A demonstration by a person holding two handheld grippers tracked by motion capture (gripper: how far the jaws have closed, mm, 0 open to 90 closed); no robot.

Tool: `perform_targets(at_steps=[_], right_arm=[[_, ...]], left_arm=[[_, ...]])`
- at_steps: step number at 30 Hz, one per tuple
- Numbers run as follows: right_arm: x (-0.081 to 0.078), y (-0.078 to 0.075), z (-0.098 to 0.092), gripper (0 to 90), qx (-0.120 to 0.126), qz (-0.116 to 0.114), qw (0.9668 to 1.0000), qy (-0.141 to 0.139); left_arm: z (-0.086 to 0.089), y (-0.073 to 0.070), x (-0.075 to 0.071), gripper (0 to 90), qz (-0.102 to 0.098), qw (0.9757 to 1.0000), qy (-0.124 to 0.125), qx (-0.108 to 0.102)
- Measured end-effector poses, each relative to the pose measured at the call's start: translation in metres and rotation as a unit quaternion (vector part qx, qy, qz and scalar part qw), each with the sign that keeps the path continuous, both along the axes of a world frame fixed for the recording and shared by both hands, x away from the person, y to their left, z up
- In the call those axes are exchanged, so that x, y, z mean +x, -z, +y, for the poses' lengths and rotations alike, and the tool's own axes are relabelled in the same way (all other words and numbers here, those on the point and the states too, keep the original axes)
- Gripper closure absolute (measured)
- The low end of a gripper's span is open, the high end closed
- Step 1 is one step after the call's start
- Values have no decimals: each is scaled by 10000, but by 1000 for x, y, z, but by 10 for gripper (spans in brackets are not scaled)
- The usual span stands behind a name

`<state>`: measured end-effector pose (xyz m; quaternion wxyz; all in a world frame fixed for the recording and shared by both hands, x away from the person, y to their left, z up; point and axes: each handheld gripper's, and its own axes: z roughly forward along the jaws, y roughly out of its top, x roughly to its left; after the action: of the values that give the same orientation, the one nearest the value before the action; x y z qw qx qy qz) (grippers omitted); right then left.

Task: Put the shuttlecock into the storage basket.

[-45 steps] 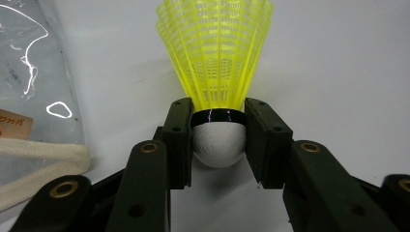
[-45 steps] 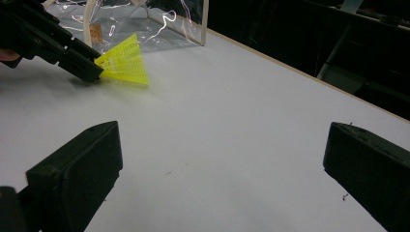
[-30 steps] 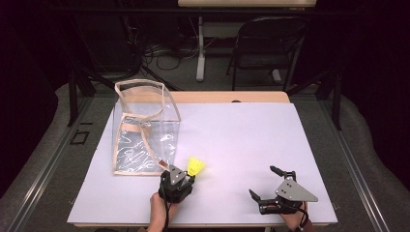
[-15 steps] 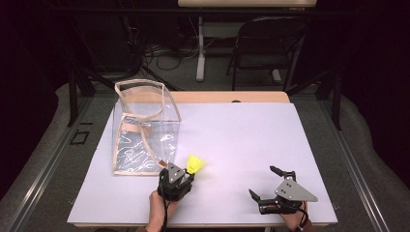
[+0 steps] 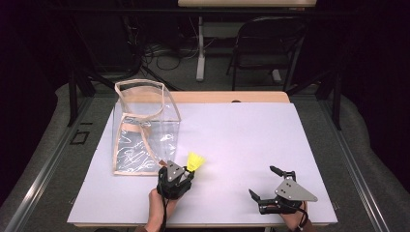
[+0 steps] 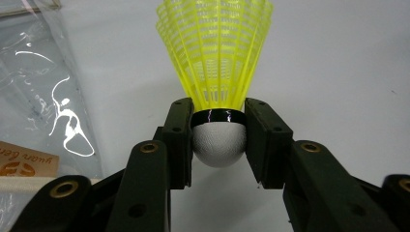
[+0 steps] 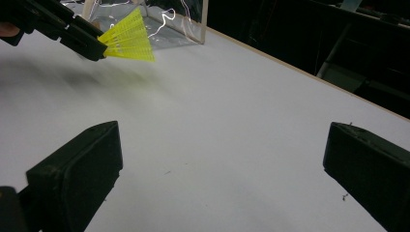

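Note:
A yellow shuttlecock with a white cork and a black band is held a little above the white table, close to the front edge. My left gripper is shut on it. In the left gripper view the two pads press on the cork from either side, and the skirt points away from me. At the front right, my right gripper rests low over the table. Its jaws stand wide open with nothing between them. In the right gripper view the shuttlecock shows at the upper left.
A clear plastic bag with tan trim stands open-topped at the table's left, just beyond my left gripper. Its wall is close on that gripper's left. A dark chair and cables lie beyond the table's far edge.
My left gripper with the shuttlecock has crept slightly away from the front edge. The right gripper has kept still.

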<state>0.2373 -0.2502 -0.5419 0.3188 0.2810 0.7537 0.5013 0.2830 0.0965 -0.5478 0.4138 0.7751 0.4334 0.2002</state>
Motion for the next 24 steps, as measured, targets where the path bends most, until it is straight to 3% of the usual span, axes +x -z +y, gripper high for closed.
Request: perform_targets(at_steps=[24], right_arm=[[1, 0, 0, 0, -6, 17, 10000, 8]], left_arm=[[0, -26, 1, 647, -225, 9996, 107, -140]])
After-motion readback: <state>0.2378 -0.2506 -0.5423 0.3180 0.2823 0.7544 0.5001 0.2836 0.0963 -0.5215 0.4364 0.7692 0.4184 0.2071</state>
